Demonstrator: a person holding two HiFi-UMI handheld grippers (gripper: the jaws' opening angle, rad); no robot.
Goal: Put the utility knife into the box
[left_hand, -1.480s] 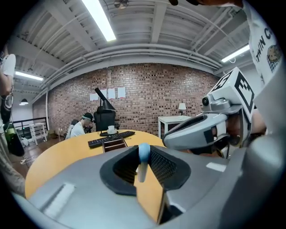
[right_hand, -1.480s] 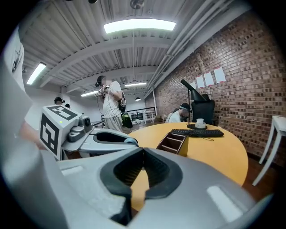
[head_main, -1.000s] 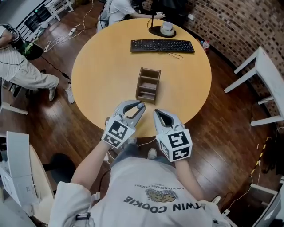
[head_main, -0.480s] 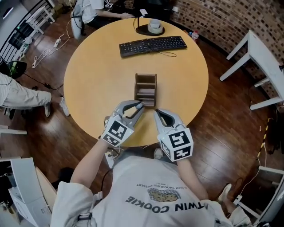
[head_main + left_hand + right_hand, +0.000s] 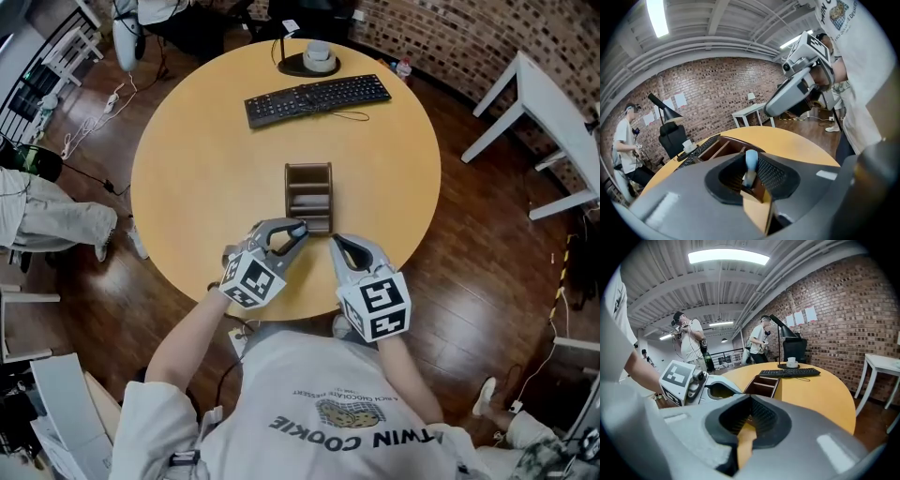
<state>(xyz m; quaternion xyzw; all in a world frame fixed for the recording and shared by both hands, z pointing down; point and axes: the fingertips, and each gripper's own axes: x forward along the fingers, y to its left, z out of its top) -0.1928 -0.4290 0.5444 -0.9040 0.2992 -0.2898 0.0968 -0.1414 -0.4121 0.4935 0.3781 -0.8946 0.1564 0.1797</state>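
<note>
Left gripper [image 5: 294,231] clamped on light-blue utility knife [image 5: 750,165], tips at near-left corner of box [image 5: 309,197], mid-table [image 5: 206,169] toward near edge. Right gripper [image 5: 338,243] clenched, empty

The T-shirt [image 5: 328,412] is white, short-sleeved, with dark lettering; the left gripper [image 5: 296,228] and right gripper [image 5: 336,242] are grey, bearing black-and-white square markers.

Blue utility knife [image 5: 751,162] (clamped) near box [image 5: 309,199]
</note>
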